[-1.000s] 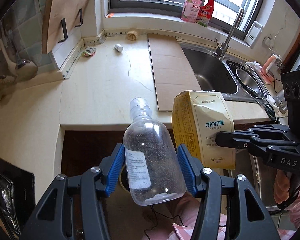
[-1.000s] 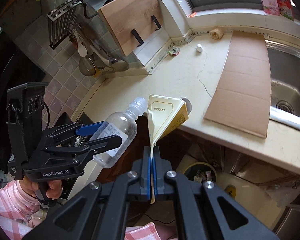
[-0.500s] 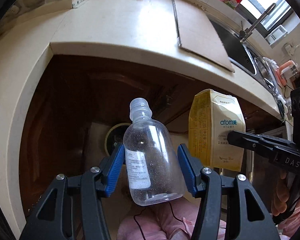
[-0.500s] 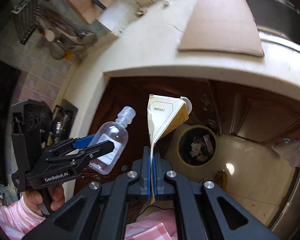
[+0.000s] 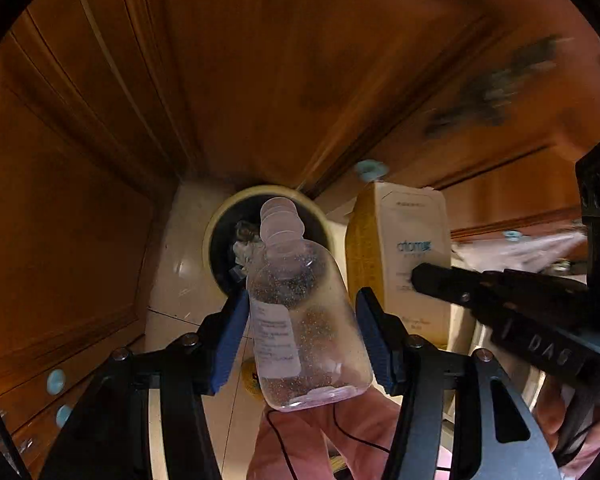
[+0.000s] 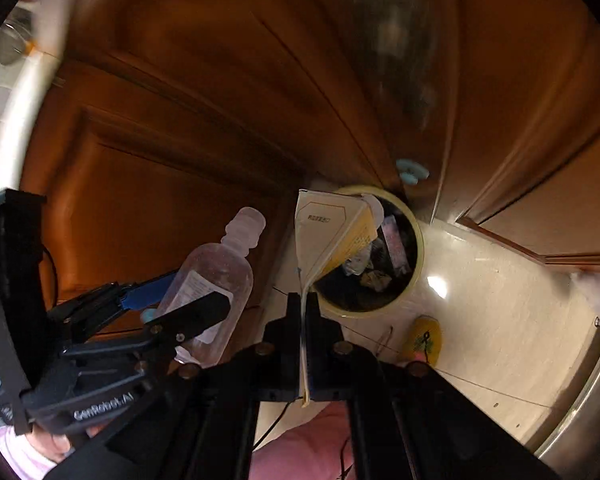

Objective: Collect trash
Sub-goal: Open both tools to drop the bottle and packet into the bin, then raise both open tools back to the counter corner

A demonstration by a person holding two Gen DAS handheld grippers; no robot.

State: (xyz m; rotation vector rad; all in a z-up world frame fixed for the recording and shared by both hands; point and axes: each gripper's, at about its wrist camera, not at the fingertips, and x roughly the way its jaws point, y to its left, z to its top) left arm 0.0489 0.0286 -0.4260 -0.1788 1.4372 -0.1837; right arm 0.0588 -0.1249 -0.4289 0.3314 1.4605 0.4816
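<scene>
Gripping a clear plastic bottle by its body, the left gripper has its blue-padded fingers pressed on both sides; cap end points forward, toward the trash bin on the floor below. Bottle has a white label and looks speckled inside, contents unclear. From the right wrist view the same bottle sits tilted, left of centre, left gripper clamped across it.

Right gripper fingers nearly closed, pinching the thin flattened edge of a yellow and cream carton. Carton's top end overlaps the bin's rim in this view; whether it is directly over the opening, cannot tell. In the left wrist view the carton is just right of the bottle, apart from it, held by the right gripper coming in from the right.

Bin is round, pale yellow rim, dark inside, already holding crumpled scraps and wrappers. It stands on the pale tiled floor close to the brown wooden cabinet doors. Yellow slipper lies on the floor near the bin. Pink sleeve visible at bottom. Some motion blur.
</scene>
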